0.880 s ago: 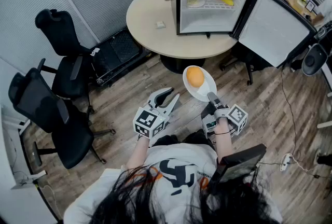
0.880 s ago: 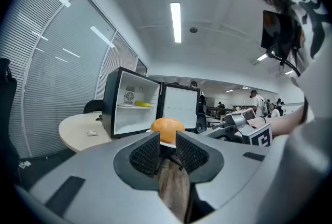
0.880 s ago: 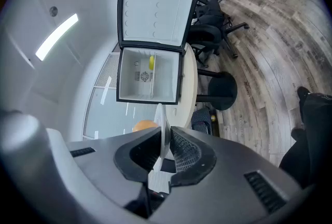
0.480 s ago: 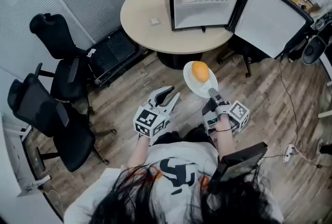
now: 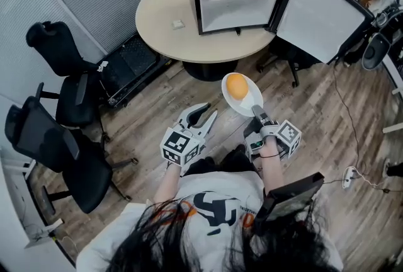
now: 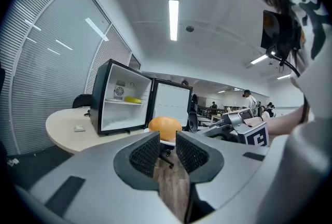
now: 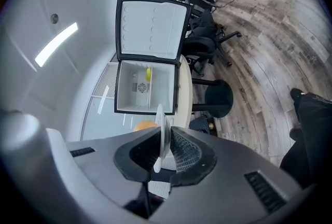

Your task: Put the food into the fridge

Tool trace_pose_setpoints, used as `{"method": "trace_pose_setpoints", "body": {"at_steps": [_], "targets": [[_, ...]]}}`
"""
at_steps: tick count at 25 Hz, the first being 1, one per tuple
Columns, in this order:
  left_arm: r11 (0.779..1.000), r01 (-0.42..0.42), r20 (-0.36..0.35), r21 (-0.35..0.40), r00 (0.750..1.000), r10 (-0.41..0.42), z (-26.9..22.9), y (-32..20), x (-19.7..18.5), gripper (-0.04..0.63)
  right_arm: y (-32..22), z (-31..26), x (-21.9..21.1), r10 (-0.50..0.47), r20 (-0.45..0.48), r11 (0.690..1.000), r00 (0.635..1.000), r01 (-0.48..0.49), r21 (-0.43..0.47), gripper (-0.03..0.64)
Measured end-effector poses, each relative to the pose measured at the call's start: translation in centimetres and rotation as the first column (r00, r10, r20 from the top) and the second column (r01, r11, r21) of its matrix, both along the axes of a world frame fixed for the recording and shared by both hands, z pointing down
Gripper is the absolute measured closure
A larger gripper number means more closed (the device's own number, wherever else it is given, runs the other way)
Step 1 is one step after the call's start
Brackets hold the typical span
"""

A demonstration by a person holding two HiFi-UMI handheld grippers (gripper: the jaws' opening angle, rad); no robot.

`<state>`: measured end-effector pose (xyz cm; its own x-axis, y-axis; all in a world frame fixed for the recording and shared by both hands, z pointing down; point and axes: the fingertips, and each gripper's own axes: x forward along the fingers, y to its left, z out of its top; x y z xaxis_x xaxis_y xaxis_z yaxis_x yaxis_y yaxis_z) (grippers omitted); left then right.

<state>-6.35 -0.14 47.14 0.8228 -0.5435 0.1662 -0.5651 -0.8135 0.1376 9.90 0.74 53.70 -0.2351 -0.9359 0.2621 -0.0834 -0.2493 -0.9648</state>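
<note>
White plate [image 5: 249,104] with an orange [image 5: 237,85] on it is pinched at its rim by the right claw [image 5: 257,116]; left claw [image 5: 204,115] beside it is spread, empty. Beyond, well apart from the plate, the fridge [image 5: 233,9] stands open on the round table [image 5: 164,28]

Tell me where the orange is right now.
Head view, centre-right: the orange sits on a white plate whose rim the right gripper pinches, above the wood floor, just short of the round table with the open fridge.
</note>
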Motion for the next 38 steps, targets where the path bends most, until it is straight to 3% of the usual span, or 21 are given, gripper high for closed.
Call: {"method": "trace_pose_setpoints", "body": {"at_steps": [9,23,38], "targets": [[1.000,-0.015,0.003,-0.021,1.000,0.015,0.9,-2.8,3.9,0.497,-2.5,0.8,3.2,0.002,0.008,1.000,1.000,-0.002,-0.013,0.572],[0.995,0.102,0.017,-0.010,0.995,-0.102,0.6,-15.1,11.2,0.497,-15.0,0.3,11.1,-0.115,-0.031,0.993,0.993,0.115,0.013,0.572],[0.986,0.161,0.080,-0.037,0.984,-0.157,2.1,-20.0,16.3,0.497,-24.5,2.4,15.5,-0.229,-0.052,0.973,0.972,0.229,-0.006,0.572]]}}
